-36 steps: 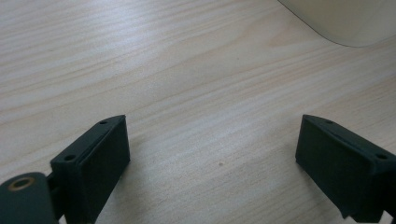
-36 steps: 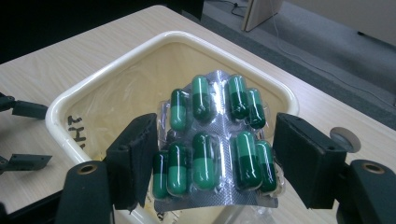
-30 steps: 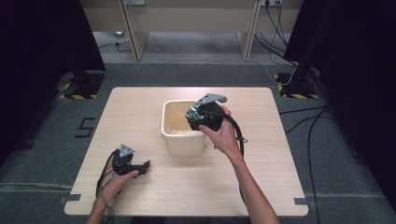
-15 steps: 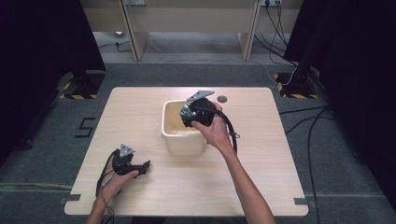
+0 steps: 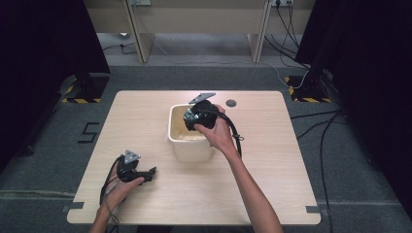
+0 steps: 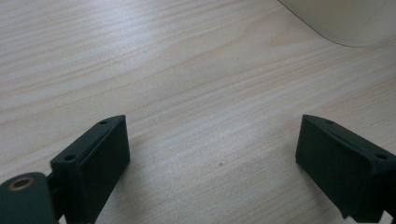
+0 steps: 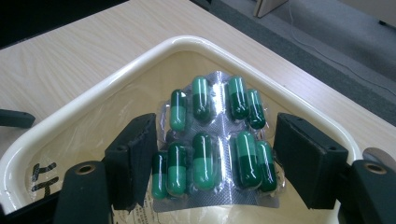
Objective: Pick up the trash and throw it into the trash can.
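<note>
Black left gripper point(image 5: 151, 171) rested near-left on wooden table point(image 5: 272, 194), jaws wide apart, empty. Farther, centre: right gripper point(image 7: 215, 154) dipped into cream bin point(image 5: 189, 145), jaws spread either side of green capsule blister pack point(image 7: 217, 140), not clamped. Likely mid-pick or just-released; unclear which. Next probably needs squeezing on pack edges.

**Room and surroundings**

Light wood table point(image 5: 272, 194) at frame centre, on grey carpet floor point(image 5: 43, 160). Black curtains point(image 5: 43, 39) fill upper left and right. Pale desk legs point(image 5: 137, 39) across the top. Cables point(image 5: 330, 145) trail at right; yellow-black striped bases point(image 5: 80, 99) flank the table's far corners.
</note>
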Motion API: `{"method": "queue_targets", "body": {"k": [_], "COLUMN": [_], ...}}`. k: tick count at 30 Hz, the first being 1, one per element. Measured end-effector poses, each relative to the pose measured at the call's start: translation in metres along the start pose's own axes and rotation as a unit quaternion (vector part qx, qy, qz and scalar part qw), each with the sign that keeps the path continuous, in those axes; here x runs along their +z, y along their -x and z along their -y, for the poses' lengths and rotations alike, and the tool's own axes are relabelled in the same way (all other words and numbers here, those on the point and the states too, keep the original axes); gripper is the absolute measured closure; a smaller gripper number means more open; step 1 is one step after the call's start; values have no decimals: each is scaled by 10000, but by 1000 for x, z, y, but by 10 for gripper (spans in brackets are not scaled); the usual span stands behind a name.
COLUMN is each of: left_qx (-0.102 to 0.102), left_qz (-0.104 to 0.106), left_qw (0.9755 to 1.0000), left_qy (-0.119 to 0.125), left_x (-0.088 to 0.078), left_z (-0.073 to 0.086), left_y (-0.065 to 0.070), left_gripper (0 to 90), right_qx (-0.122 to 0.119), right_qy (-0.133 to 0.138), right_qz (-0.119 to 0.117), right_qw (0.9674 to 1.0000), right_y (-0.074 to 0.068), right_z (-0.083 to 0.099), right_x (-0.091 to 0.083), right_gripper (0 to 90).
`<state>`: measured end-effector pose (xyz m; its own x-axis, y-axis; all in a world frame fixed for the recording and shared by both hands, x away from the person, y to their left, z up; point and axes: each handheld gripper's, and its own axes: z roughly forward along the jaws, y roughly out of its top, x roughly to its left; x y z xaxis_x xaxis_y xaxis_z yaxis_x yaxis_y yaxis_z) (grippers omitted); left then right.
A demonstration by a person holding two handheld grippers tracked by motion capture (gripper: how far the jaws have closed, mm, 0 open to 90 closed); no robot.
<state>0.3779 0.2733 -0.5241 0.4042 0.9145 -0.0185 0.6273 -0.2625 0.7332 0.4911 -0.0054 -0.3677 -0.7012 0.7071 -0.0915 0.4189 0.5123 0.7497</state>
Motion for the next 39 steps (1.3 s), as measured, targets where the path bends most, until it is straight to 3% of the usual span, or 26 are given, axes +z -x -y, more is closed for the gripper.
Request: {"method": "queue_targets", "body": {"k": [12,22,25,39], "left_qx": [-6,-17,-17,-13], "left_qz": [-6,-5,-4,-6], "left_qw": [10000,10000,10000,10000], "left_qy": [5,15,15,3], "left_x": [0,0,0,0], "left_z": [0,0,0,0], "left_y": [0,0,0,0], "left_gripper": [90,90,90,89], "right_qx": [26,82,81,141], "right_qy": [-110,-127,-49,226], "right_qz": [-26,-153,-103,-12], "right_qw": [9999,9998,9999,9996], "right_y": [0,-1,0,9], "right_z": [-2,-1,-1,-1], "right_x": [9,14,12,-13], "right_gripper": [297,215,174,184]}}
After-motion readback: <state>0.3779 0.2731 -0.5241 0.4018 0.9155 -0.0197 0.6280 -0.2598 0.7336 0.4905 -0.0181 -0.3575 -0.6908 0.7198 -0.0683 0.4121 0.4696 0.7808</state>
